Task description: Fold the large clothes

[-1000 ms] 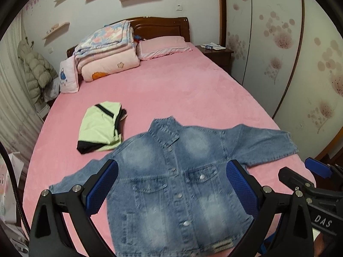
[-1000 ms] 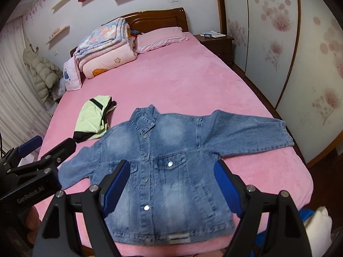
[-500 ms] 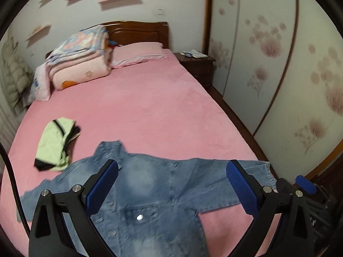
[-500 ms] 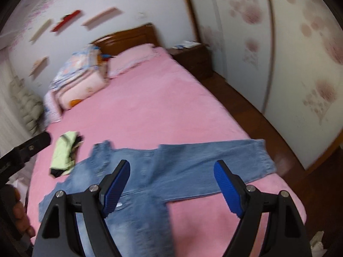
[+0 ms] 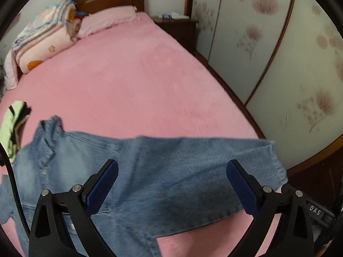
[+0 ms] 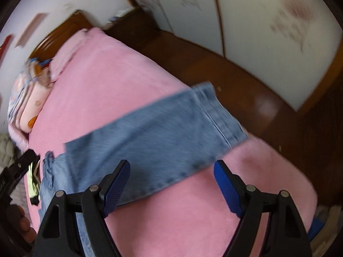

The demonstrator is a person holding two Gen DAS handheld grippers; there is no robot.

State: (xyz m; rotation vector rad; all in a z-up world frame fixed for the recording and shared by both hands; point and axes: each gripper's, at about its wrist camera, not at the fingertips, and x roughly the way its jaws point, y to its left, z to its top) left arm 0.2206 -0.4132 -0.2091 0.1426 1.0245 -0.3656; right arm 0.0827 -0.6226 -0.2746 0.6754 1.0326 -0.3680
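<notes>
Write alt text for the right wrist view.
An open right hand-held gripper hangs over one sleeve of a denim jacket spread on a pink bed. Folded bedding lies by the headboard; the frame is motion-blurred.

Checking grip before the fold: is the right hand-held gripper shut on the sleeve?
No, the right hand-held gripper is open above the sleeve.
</notes>
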